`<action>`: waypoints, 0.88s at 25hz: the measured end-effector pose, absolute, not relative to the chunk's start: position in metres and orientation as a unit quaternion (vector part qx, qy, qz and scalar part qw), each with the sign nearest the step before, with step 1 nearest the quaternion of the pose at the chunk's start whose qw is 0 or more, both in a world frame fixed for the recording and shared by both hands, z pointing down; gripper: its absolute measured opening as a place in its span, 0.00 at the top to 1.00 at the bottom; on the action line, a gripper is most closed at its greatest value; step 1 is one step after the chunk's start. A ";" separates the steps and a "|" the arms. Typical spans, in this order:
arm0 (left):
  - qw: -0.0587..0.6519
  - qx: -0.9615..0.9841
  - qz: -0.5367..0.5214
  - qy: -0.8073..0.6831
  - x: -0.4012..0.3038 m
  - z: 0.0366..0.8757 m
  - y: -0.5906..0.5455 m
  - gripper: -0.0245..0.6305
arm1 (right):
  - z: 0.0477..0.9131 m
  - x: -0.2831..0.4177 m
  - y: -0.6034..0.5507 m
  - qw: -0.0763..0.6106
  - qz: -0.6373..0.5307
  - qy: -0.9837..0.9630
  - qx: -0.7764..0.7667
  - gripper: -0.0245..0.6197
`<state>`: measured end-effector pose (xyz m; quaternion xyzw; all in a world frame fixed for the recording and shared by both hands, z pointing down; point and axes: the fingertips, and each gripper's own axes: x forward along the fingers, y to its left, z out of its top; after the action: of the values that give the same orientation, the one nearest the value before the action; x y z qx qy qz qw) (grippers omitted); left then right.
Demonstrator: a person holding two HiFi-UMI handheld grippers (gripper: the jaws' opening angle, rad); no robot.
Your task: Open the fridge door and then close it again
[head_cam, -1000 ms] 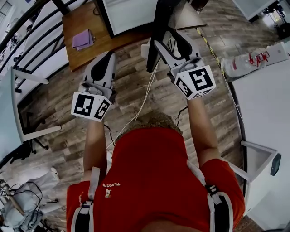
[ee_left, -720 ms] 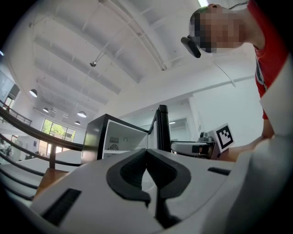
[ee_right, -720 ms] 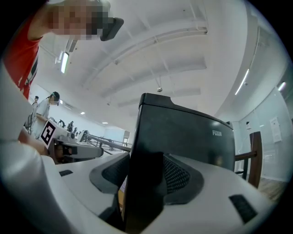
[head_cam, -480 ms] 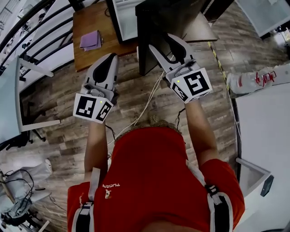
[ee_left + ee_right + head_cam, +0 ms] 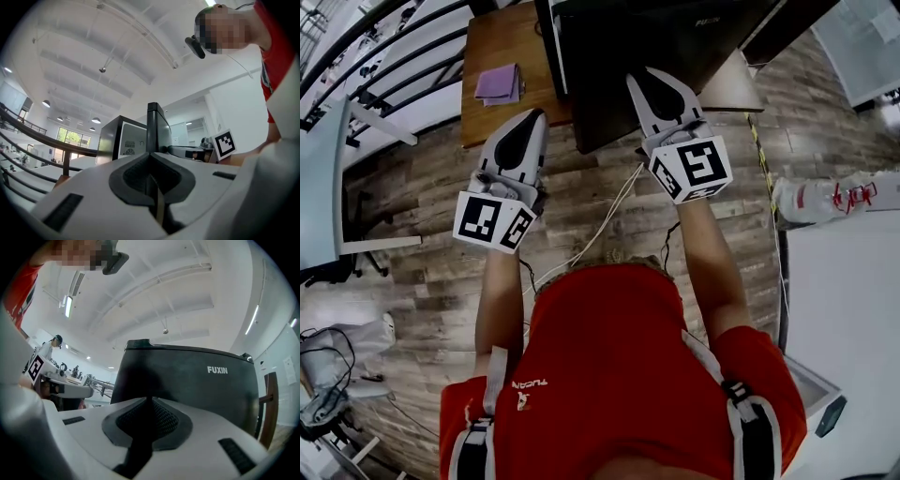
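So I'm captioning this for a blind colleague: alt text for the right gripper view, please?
The right gripper, jaws closing with nothing between them, points at a black fridge marked FUXIN that fills the middle. A white ceiling with strip lights spans above.

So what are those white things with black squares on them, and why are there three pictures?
They are tools that a person in a red shirt holds, one in each hand. The head view comes from a camera on the person's head, looking down. The other two views come from little cameras that ride on each tool. The left gripper has its jaws shut and holds nothing. The right gripper has its jaws closing with nothing between them, right by the black fridge. The squares are part of the tools. Beyond the hands stands a wooden table with a purple cloth on it.
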<state>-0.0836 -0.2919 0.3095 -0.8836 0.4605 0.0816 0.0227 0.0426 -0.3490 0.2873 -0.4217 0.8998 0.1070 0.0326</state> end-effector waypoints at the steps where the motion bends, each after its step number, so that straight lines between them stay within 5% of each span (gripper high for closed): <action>1: 0.023 -0.882 0.082 0.463 -0.084 0.310 -0.294 0.95 | 0.288 0.043 -0.353 0.031 0.107 0.899 -0.423 0.89; 22: 0.022 -0.863 0.085 0.498 -0.096 0.310 -0.330 0.95 | 0.312 0.039 -0.447 -0.010 0.090 0.891 -0.444 0.92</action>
<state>-0.0956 -0.3295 0.3101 -0.8628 0.4979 0.0849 0.0215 0.0385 -0.4473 0.3116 -0.4439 0.8915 0.0901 -0.0100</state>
